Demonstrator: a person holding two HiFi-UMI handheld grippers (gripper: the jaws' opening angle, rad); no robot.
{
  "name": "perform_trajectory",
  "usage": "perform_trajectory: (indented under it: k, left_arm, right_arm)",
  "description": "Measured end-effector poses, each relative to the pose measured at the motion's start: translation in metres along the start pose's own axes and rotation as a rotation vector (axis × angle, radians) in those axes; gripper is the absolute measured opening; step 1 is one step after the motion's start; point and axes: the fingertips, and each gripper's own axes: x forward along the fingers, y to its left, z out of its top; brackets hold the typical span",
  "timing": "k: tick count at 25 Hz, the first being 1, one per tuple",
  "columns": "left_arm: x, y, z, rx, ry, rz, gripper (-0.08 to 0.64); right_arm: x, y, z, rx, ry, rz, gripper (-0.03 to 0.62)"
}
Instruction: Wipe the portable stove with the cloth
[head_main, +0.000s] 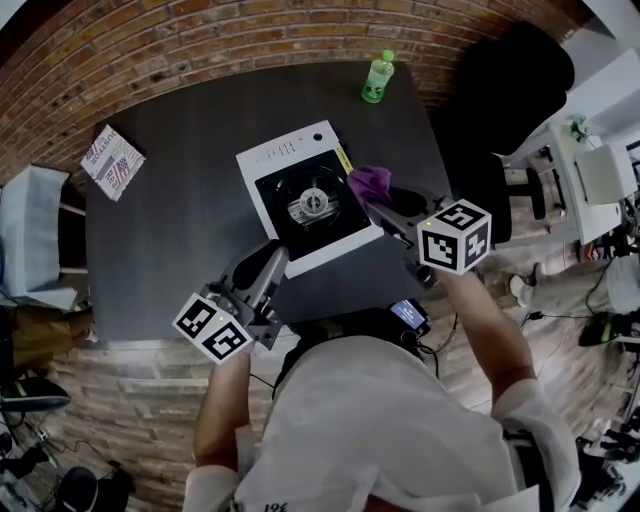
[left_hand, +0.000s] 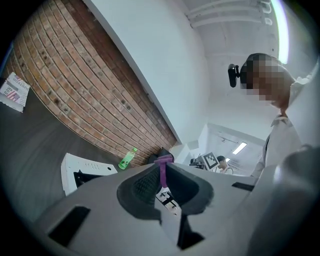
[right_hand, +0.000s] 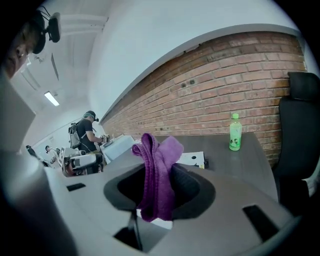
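Portable stove (head_main: 310, 200): white casing, black recessed centre with a round metal burner. It sits near the middle of the dark tabletop (head_main: 180, 250), turned at an angle, with the control strip along its far edge.

Cloth (right_hand: 157, 170): purple and folded, pinched between the jaws of the right gripper (head_main: 388, 207). The right gripper view shows both jaws closed on it, one bunch sticking up above the tips and the rest hanging below. In the head view the cloth is at the stove's right edge, beside the yellow label. Whether it touches the casing I cannot tell.

Left gripper (left_hand: 162, 167): jaws closed to a narrow slit and gripping nothing. A sliver of purple shows in line with the slit. In the head view this gripper is at the stove's near-left corner, well apart from the cloth.

Both grippers are over the near half of the tabletop, one on each side of the stove.

Also on the tabletop:
- A green bottle (head_main: 377, 78) stands upright at the far edge near the brick wall (head_main: 200, 40).
- A printed booklet (head_main: 112, 162) lies flat at the far left.

A black chair (head_main: 515, 80) stands off the right end.
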Motion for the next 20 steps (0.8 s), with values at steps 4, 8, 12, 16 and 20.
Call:
perform_trajectory:
  k: [4, 8, 12, 16, 20]
  left_arm:
    - [0.009, 0.018, 0.001, -0.012, 0.011, 0.021, 0.041]
    - [0.023, 0.04, 0.001, -0.019, 0.015, 0.066, 0.041]
    - [0.037, 0.068, -0.004, -0.033, 0.022, 0.127, 0.041]
    - [0.049, 0.098, -0.014, -0.05, 0.037, 0.189, 0.041]
    - [0.054, 0.129, -0.022, -0.075, 0.041, 0.247, 0.041]
  right_arm:
    - [0.03, -0.013, 0.002, -0.037, 0.063, 0.025, 0.147]
    - [0.068, -0.034, 0.014, -0.099, 0.124, 0.079, 0.147]
    - [0.113, -0.056, 0.026, -0.171, 0.186, 0.151, 0.146]
    - [0.166, -0.07, 0.03, -0.261, 0.261, 0.242, 0.146]
    - [0.216, -0.075, 0.034, -0.334, 0.306, 0.325, 0.146]
